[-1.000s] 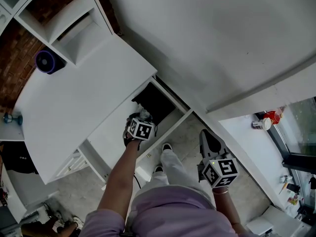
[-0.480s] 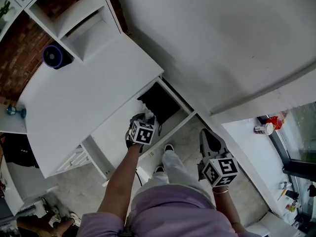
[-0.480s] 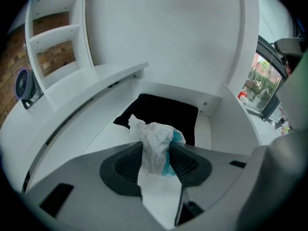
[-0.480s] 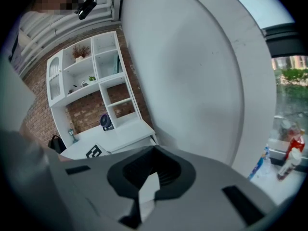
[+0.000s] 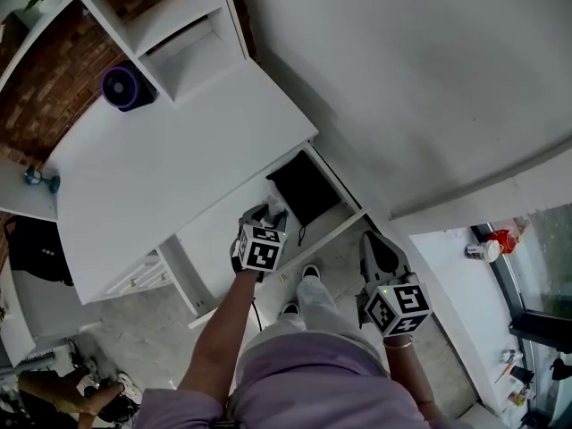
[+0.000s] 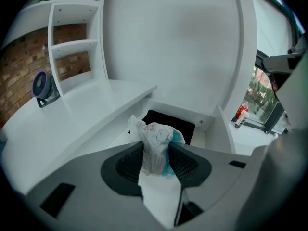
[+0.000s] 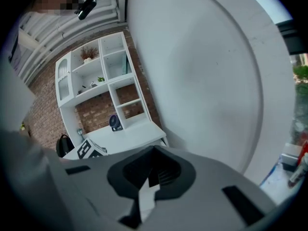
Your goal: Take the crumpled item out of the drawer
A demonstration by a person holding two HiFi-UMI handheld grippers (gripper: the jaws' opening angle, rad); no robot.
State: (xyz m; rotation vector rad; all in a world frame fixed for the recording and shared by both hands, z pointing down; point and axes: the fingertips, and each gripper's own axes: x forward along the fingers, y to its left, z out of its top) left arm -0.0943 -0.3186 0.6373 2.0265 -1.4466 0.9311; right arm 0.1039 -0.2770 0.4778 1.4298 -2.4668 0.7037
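Person's wearing a short-sleeved lilac top (image 5: 313, 378), pale trousers (image 5: 315, 300), dark shoes (image 5: 305, 271) and a thin bracelet (image 5: 399, 347) on the right wrist. The right hand-held gripper (image 5: 371, 241) is grey with dark jaws, plus a white cube with black square markers.

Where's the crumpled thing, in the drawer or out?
Out: the left hand-held gripper, jaws closing, holds the crumpled thing clear of the drawer.

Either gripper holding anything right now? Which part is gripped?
Left gripper's jaws are closing on the crumpled wrapper, pads pressing its lower half; the top sticks out past them. Right gripper holds nothing.
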